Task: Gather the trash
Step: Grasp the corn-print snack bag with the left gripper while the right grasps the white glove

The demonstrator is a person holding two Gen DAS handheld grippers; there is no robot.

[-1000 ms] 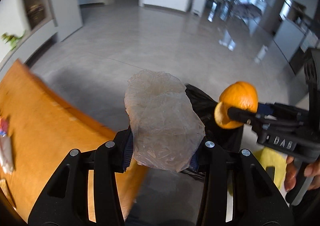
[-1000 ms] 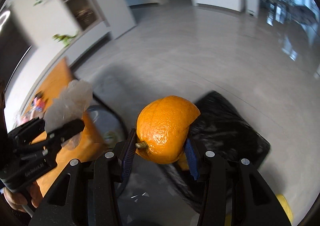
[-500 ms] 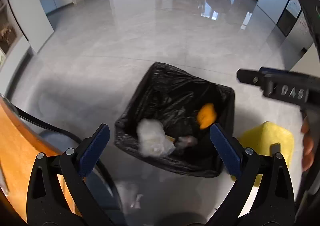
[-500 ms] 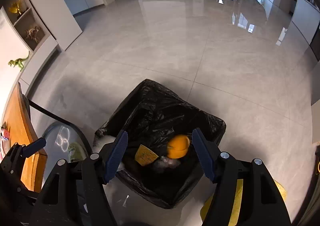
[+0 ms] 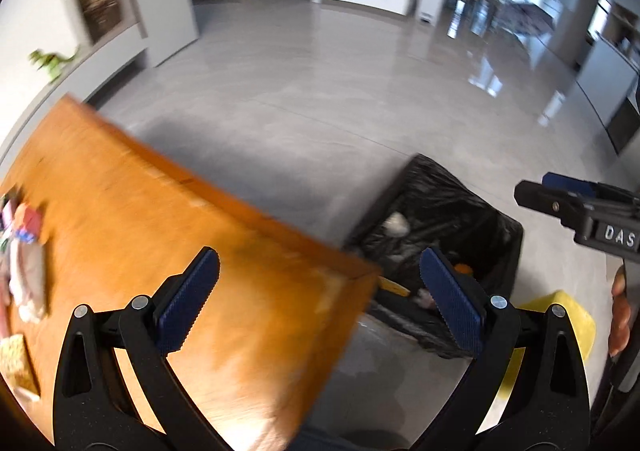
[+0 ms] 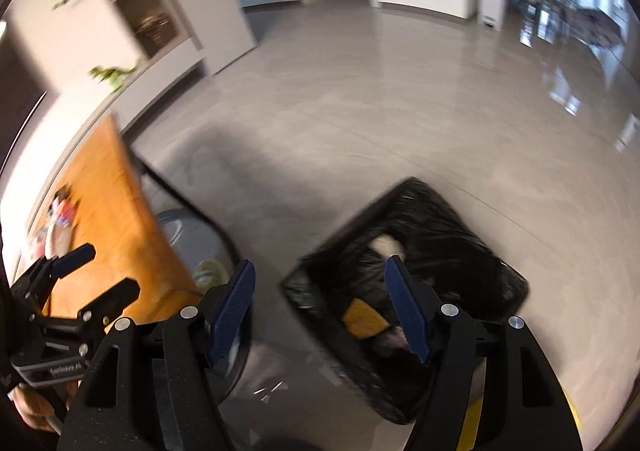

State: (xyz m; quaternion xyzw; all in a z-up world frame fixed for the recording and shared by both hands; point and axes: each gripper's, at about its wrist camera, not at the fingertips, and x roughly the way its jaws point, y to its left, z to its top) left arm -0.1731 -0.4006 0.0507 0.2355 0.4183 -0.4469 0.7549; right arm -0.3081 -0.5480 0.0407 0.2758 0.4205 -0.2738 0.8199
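While both jaws stand spread and empty, the left gripper [image 5: 318,301] hangs over the table [image 5: 120,211], the right gripper [image 6: 320,309] above the trash bin [image 6: 460,227].

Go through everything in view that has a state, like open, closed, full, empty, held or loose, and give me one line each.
Left gripper: open, nothing between its fingers.
Right gripper: open, nothing between its fingers.
Trash bin: on the floor, black liner open, trash inside.
Yellow scrap: loose inside the bin.
White wad: loose inside the bin.
Wooden table: litter lying at its left end.
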